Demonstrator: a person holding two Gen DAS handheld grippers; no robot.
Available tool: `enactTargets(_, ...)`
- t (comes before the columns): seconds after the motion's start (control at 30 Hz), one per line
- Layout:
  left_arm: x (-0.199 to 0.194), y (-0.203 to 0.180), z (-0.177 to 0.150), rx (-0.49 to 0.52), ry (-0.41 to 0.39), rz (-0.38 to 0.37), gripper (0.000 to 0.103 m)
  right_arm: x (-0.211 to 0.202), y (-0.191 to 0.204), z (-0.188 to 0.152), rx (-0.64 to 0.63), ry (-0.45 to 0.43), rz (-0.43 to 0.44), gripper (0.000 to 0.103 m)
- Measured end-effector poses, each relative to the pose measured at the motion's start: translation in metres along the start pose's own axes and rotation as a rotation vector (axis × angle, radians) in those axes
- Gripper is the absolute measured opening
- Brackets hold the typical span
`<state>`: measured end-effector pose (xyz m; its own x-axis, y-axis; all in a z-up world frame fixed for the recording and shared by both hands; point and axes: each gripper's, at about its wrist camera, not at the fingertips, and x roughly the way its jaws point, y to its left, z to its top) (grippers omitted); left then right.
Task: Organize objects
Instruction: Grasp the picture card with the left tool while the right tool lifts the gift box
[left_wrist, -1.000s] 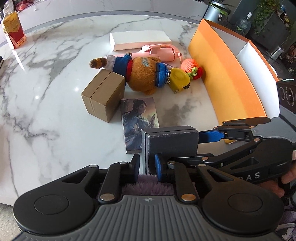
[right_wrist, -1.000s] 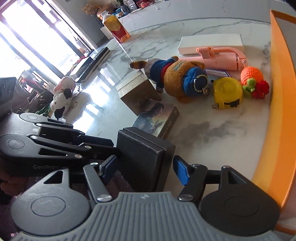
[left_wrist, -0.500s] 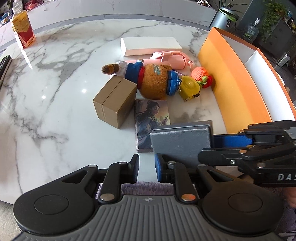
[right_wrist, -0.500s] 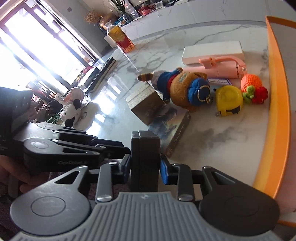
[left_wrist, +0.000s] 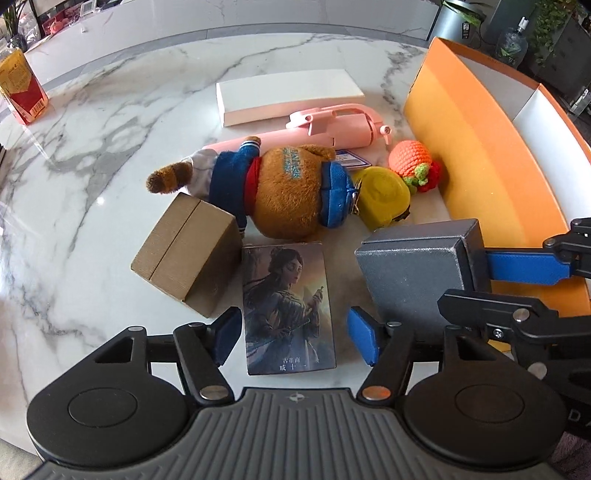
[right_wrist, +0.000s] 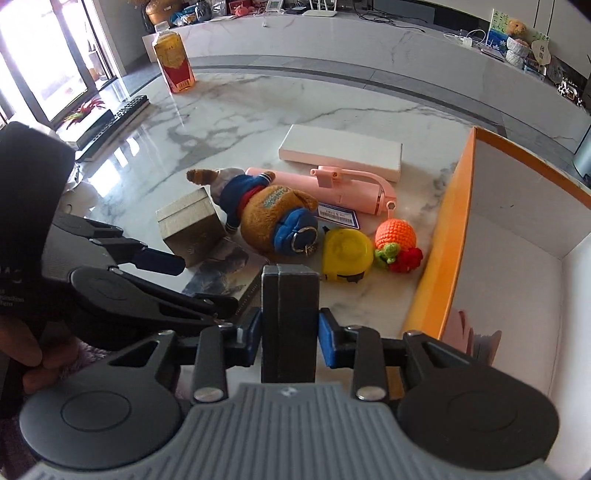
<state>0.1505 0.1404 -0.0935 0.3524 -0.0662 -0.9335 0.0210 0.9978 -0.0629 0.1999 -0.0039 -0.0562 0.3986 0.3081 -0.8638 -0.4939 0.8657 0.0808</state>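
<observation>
The right tool (right_wrist: 289, 341) squeezes the gray box (right_wrist: 289, 317) just beside the orange bin (right_wrist: 448, 236). The left tool (left_wrist: 291, 334) is wide open, holding nothing, over the card box (left_wrist: 288, 302) on the table (left_wrist: 110, 122). I think the best move is to lift the gray box over the wall and let go low.

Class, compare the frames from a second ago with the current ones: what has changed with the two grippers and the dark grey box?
The right gripper closed on the dark grey box and lifted it toward the orange bin. The left gripper opened, its fingers now straddling the picture card box. The plush toy, brown box and yellow tape measure stayed put.
</observation>
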Motion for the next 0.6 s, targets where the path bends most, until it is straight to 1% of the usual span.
enactTargets(0.07, 0.006, 0.002, 0.002, -0.007, 0.014, 0.008, 0.075, 0.006, 0.000, 0.001, 0.004, 0.013, 0.002, 0.035)
enactTargets(0.2, 0.014, 0.006, 0.008, -0.032, 0.024, 0.003, 0.075, 0.011, -0.001, 0.006, 0.014, 0.011, 0.009, 0.035)
enactTargets(0.3, 0.022, 0.010, 0.011, -0.066, 0.052, -0.007, 0.073, 0.020, -0.004, 0.009, 0.045, 0.020, 0.019, 0.036)
enactTargets(0.33, 0.024, 0.012, 0.011, -0.074, 0.063, -0.016, 0.071, 0.023, -0.006, 0.009, 0.060, 0.024, 0.029, 0.036)
enactTargets(0.47, 0.024, 0.011, 0.012, -0.080, 0.058, -0.013, 0.068, 0.029, -0.012, 0.007, 0.100, 0.006, 0.049, 0.035)
enactTargets(0.6, 0.021, 0.011, 0.010, -0.088, 0.050, -0.009, 0.067, 0.021, -0.014, 0.003, 0.118, -0.014, 0.060, 0.035)
